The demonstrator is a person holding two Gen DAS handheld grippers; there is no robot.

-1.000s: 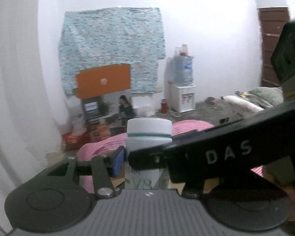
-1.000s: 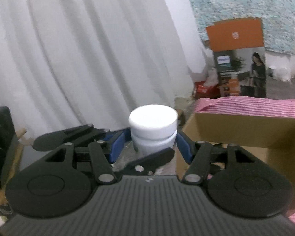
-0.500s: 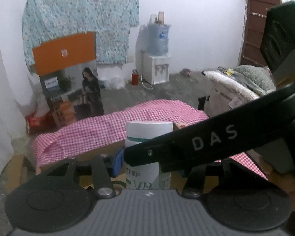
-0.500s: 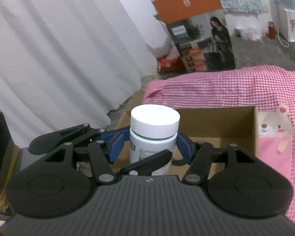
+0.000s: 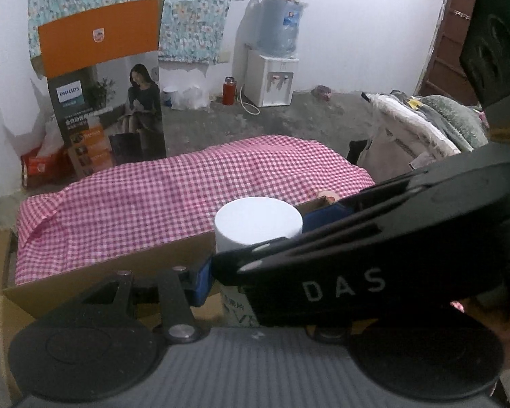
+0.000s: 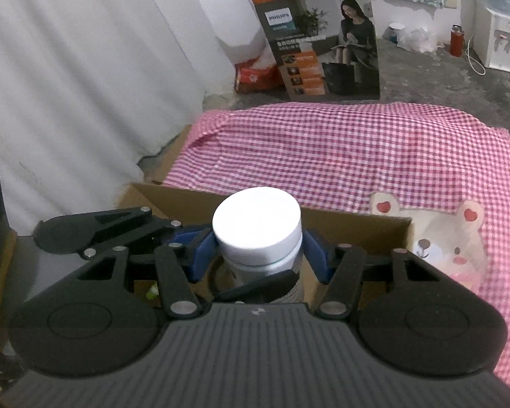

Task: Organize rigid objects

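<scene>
A white-capped bottle (image 6: 257, 234) hangs just above the open cardboard box (image 6: 353, 219). The right gripper (image 6: 259, 253) and left gripper (image 5: 255, 265) both clamp its neck below the cap. The right jaws have just been closing. It looks light, stiff and slippery.

The tall cardboard carton with an orange top and a photo of a seated woman (image 5: 105, 95) carries the brand "PHILIPS" in white on a small blue panel, readable in both views (image 6: 318, 34); its smaller lines are too fine to read. White letters "DAS" stand on the black plastic claw body (image 5: 343, 287) crossing the left view.
</scene>
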